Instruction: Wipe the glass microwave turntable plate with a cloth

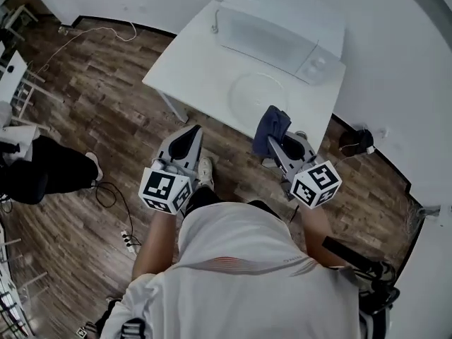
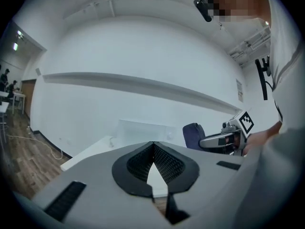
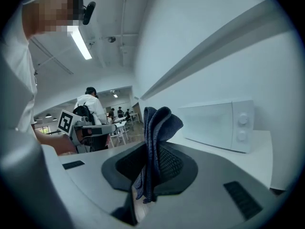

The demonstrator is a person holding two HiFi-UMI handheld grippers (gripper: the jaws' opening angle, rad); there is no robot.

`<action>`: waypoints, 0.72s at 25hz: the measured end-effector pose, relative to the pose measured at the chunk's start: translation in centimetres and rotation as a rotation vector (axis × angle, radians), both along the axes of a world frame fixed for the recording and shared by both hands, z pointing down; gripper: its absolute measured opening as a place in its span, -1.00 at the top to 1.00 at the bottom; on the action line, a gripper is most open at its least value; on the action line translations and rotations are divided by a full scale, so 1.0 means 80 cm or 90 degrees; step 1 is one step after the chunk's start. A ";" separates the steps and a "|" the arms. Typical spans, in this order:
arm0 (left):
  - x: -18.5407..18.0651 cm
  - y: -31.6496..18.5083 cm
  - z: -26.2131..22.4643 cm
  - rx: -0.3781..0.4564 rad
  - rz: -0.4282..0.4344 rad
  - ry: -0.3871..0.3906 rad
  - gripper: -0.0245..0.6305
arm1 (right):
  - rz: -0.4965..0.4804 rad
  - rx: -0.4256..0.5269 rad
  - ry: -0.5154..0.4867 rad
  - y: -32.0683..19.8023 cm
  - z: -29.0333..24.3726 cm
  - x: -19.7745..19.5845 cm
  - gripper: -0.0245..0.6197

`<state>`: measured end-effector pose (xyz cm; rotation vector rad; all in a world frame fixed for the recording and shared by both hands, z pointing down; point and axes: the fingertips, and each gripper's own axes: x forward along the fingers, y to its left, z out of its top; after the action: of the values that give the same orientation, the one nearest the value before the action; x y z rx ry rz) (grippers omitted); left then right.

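Head view: round clear glass turntable plate (image 1: 258, 94) flat on white table (image 1: 191, 69), at 11 o'clock of right gripper (image 1: 279, 141), which clamps dark-blue cloth (image 1: 272, 126); left gripper (image 1: 185, 141) jaws together.

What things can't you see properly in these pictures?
Head view: the glass plate is only a faint ring on the white table; clean or dirty, too faint to tell.
Right gripper view: the markings by the microwave dials are too small to read.
Right gripper view: the lower part of the cloth is hidden between the jaws of the right gripper.
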<state>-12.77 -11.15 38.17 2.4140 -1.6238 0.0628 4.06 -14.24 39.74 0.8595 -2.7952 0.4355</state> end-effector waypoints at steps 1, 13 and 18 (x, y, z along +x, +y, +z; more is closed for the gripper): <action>-0.001 -0.022 -0.001 0.000 0.020 0.005 0.89 | 0.023 -0.001 0.003 -0.014 -0.002 0.000 0.73; -0.046 -0.198 0.015 -0.012 0.173 0.024 0.89 | 0.168 -0.032 0.036 -0.133 0.008 -0.049 0.73; -0.055 -0.236 0.033 -0.033 0.196 0.026 0.89 | 0.207 -0.079 0.014 -0.166 0.030 -0.054 0.73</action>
<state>-17.18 -30.06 40.79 2.5842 -1.2057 0.1065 -0.30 -27.54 42.13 1.2841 -2.5795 0.6347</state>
